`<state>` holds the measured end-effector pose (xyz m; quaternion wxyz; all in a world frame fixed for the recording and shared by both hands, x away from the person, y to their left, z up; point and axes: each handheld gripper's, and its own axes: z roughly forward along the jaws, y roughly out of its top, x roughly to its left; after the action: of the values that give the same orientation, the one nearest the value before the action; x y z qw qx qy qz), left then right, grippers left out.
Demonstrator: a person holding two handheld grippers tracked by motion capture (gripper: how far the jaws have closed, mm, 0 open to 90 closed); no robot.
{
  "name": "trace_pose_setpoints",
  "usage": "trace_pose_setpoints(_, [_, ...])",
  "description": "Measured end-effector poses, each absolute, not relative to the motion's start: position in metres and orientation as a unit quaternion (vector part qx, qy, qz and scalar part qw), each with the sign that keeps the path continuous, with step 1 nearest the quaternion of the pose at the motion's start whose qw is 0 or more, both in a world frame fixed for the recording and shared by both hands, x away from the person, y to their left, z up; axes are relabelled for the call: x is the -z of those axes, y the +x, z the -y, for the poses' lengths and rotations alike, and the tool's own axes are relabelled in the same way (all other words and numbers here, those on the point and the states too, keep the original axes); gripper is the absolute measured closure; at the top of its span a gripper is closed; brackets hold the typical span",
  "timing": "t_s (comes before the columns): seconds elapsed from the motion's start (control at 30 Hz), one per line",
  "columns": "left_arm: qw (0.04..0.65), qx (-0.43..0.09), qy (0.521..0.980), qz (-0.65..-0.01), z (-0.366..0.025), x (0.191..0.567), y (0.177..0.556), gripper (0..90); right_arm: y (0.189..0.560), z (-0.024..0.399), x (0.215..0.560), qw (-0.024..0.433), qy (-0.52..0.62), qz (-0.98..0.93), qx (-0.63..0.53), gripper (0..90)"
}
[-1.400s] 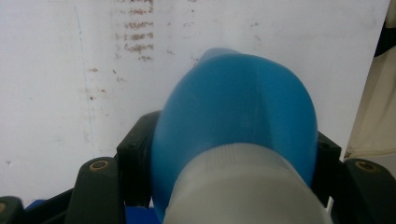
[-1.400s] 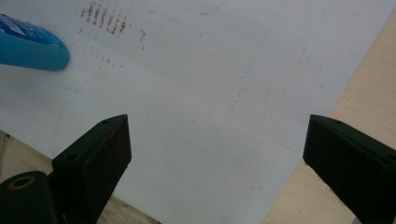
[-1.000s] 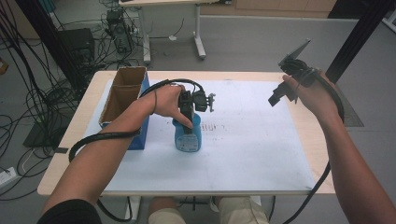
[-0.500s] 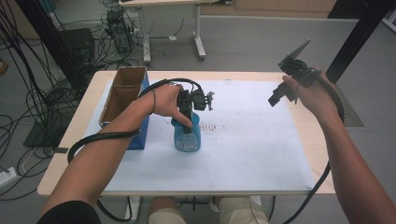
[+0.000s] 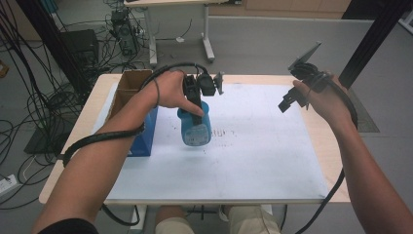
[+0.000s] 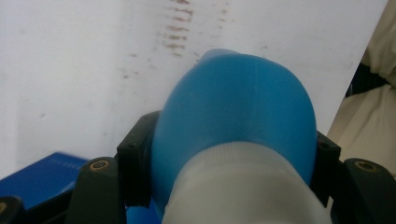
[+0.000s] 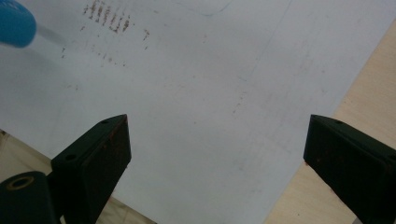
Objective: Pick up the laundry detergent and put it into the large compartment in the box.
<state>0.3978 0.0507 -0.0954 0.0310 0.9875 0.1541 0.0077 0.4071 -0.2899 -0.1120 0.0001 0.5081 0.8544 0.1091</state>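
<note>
Bottle hangs at centre-left of the high view, gripped by the left gripper, whose jaws are clamped on either side of its blue body near the white neck. In the left gripper view the bottle takes up the middle of the frame, with a black pad pressed against it at each side and the white sheet behind it. Compared with the frames from a second and half a second ago, the bottle sits higher in the high view and a shadow now shows on the sheet under its lower end, so it has been lifted clear of the surface; before, it stood on the sheet. The left hand has risen with it. A blue box lies just left of the bottle, with an open cardboard box beyond it toward the upper left.

At the right of the high view the right gripper is held in the air above the table edge, in the same spot as in the earlier frames. In the right gripper view its jaws stand wide apart with nothing between them, over the sheet and a strip of wooden table; the bottle's blue end shows in the upper left corner.
</note>
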Motion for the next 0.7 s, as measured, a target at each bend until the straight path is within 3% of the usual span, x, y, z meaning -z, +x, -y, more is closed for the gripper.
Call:
trace_pose_setpoints(0.47, [0.025, -0.040, 0.932, -0.360, -0.076, -0.036, 0.416, 36.4, 0.406, 0.277, 0.102, -0.003, 0.490, -0.865, -0.108, 7.7])
trace_pose_setpoints(0.7, [0.033, -0.055, 0.891, -0.449, -0.097, -0.072, 0.418, 36.5, 0.405, 0.273, 0.101, -0.003, 0.485, -0.868, -0.106, 7.7])
